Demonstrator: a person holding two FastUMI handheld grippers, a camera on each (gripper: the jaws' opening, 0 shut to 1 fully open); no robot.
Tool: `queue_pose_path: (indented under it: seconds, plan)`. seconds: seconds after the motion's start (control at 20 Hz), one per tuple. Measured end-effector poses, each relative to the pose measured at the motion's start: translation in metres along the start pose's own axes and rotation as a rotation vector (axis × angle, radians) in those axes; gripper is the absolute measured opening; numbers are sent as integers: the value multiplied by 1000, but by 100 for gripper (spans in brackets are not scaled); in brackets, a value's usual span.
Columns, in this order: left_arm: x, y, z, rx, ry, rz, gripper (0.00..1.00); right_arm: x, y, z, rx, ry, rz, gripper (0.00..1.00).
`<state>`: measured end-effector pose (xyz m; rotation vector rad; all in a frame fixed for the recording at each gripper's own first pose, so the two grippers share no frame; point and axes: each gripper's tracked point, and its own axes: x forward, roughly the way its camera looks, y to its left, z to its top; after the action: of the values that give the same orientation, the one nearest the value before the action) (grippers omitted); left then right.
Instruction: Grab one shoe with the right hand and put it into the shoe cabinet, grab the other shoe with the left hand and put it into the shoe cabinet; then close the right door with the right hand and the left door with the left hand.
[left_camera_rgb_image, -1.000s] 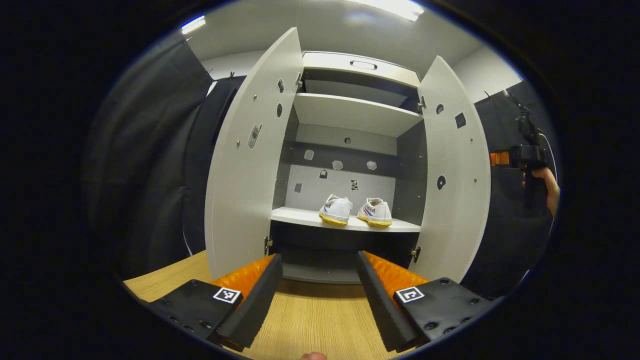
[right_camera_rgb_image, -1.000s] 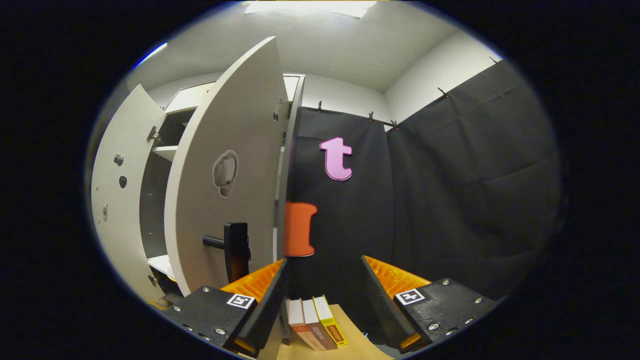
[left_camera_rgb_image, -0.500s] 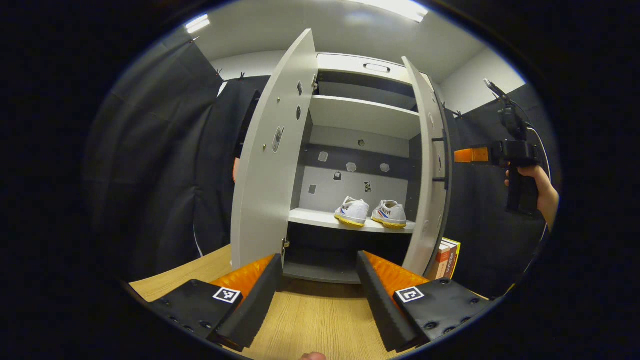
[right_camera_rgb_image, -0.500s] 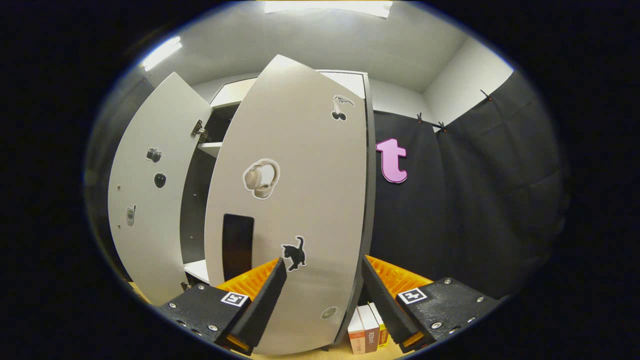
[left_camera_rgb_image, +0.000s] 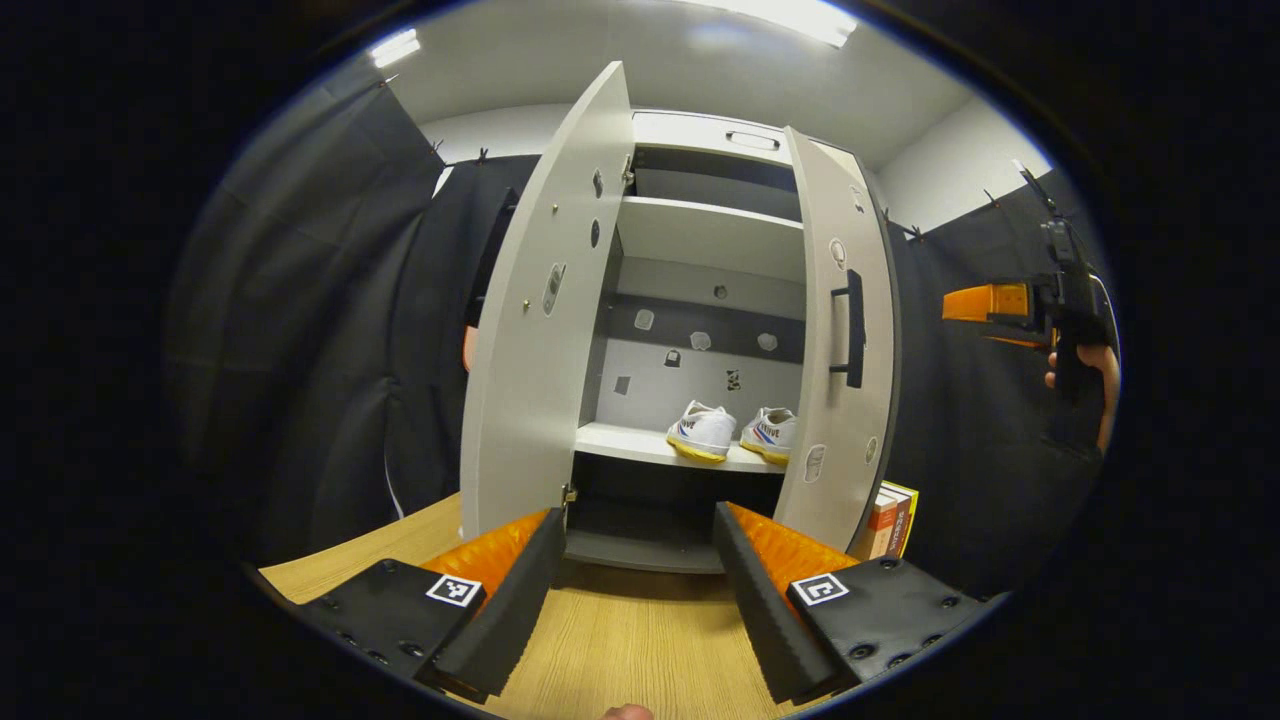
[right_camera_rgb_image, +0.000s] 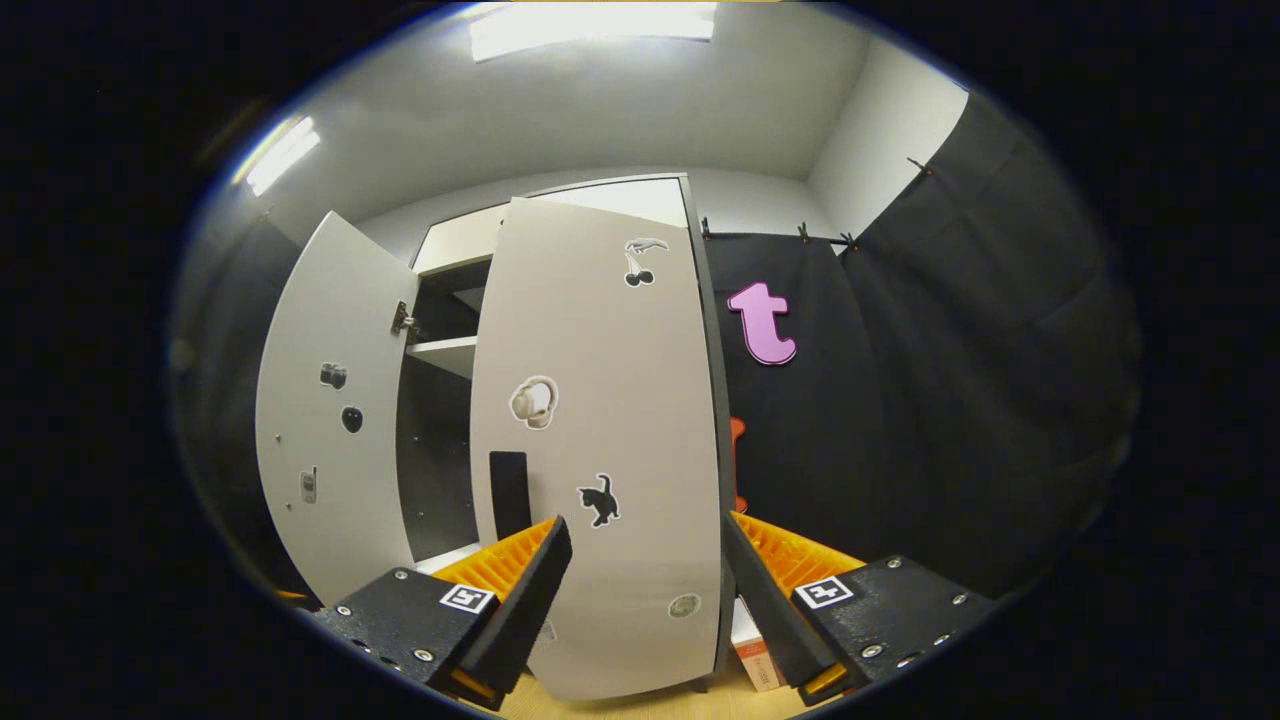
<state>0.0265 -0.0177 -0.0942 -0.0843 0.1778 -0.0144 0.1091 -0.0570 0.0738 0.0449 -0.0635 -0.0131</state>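
Two white shoes (left_camera_rgb_image: 700, 430) (left_camera_rgb_image: 770, 433) with yellow soles sit side by side on the lower shelf of the grey shoe cabinet (left_camera_rgb_image: 700, 235). The right door (left_camera_rgb_image: 845, 400) (right_camera_rgb_image: 600, 440), with a black handle (left_camera_rgb_image: 853, 328), is swung most of the way closed. The left door (left_camera_rgb_image: 540, 330) (right_camera_rgb_image: 325, 440) stands wide open. My left gripper (left_camera_rgb_image: 635, 585) is open above the wooden floor, facing the cabinet. My right gripper (right_camera_rgb_image: 645, 590) is open in front of the right door's outer face, not touching it; in the left gripper view it appears at the far right (left_camera_rgb_image: 985, 302), held by a hand (left_camera_rgb_image: 1095, 370).
Several books (left_camera_rgb_image: 890, 520) (right_camera_rgb_image: 750, 650) stand upright against the cabinet's right side. Black cloth walls enclose the booth on both sides. The wooden floor (left_camera_rgb_image: 630, 640) stretches from my left gripper to the cabinet's base.
The right door has swung further closed, now hiding part of the right shoe. My right gripper has drawn back from the door. The left gripper has barely moved.
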Motion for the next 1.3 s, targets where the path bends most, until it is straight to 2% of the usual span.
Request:
queue_pose_path:
  seconds: [0.2,0.35,0.5,0.6,0.75,0.8,0.9,1.0,1.05,1.1,1.3]
  plan:
    - [4,-13,10,-21,-10,-39,97,-38,-1,-27,-65,6,-28,93]
    - [6,-15,6,-35,-3,-34,96,-68,-3,-69,-87,59,-63,93]
    - [4,-7,20,-148,-16,-28,96,-80,2,-97,-36,90,-59,94]
    - [5,31,51,-169,-56,45,97,-84,6,-111,-11,99,-51,94]
    - [4,113,114,-124,-147,214,96,-83,18,-127,4,126,-13,94]
    - [4,138,131,-102,-174,258,93,-83,21,-129,11,129,-5,94]
    - [10,182,159,-36,-221,342,96,-84,28,-130,24,128,17,94]
    - [20,217,170,47,-233,419,93,-84,30,-129,21,127,24,94]
    - [35,232,174,67,-227,444,96,-84,31,-127,15,125,24,94]
    - [47,239,175,54,-216,447,93,-84,31,-127,10,125,26,94]
    - [95,269,159,-125,-149,439,96,-84,30,-122,7,114,21,94]
